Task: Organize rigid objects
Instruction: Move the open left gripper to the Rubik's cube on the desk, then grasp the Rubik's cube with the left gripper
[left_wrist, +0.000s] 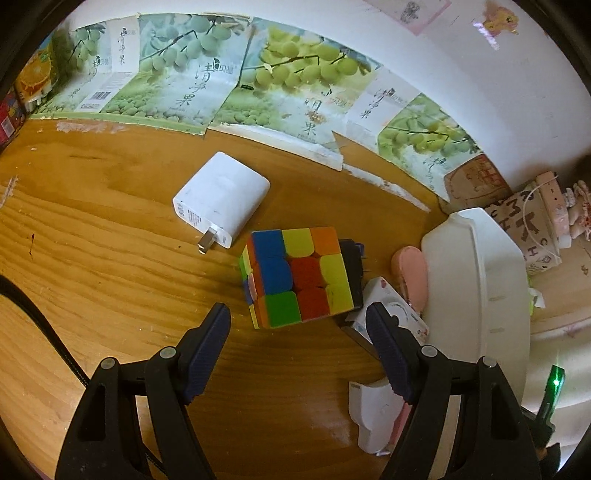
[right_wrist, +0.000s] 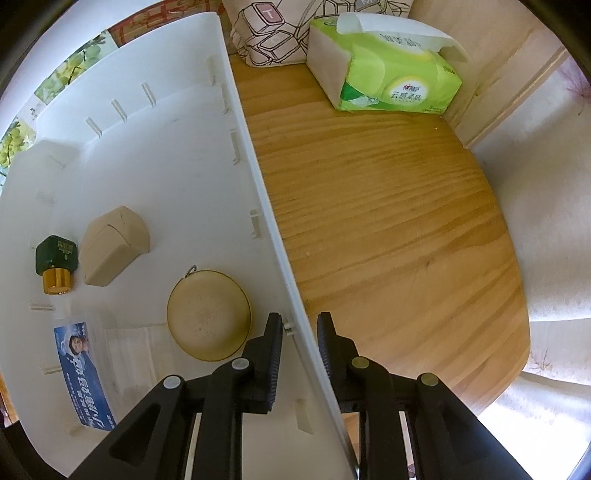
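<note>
Left wrist view: left gripper (left_wrist: 297, 325) jaws wide and empty, pointing steeply down at a scrambled Rubik's cube (left_wrist: 295, 275) just ahead, centred between the fingers. White plug charger (left_wrist: 221, 199) lies further ahead and to the left, apart from the cube. Crowding on the right finger's side: a black item (left_wrist: 352, 267) touching the cube's far side, a small white printed box (left_wrist: 391, 314) right at the right fingertip, a pink item (left_wrist: 410, 273), then the white bin (left_wrist: 480, 288). Left finger's side is bare wooden tabletop (left_wrist: 92, 240), so there's room there. Judgement: step is approach for picking the cube; next move needs the right finger to slot between cube and white box without snagging either. Right wrist view: right gripper (right_wrist: 299, 332) points straight down, jaws narrow, straddling the bin's rim wall (right_wrist: 258, 206); pads look close to it but I can't tell if they press. Inside the bin, on the left finger's side: round tan case (right_wrist: 208, 315), tan block (right_wrist: 114, 245), green bottle with gold cap (right_wrist: 57, 264), blue printed packet (right_wrist: 83, 373). Far end of the bin floor is free for the cube. Tissue pack (right_wrist: 384, 70) well ahead, outside.
</note>
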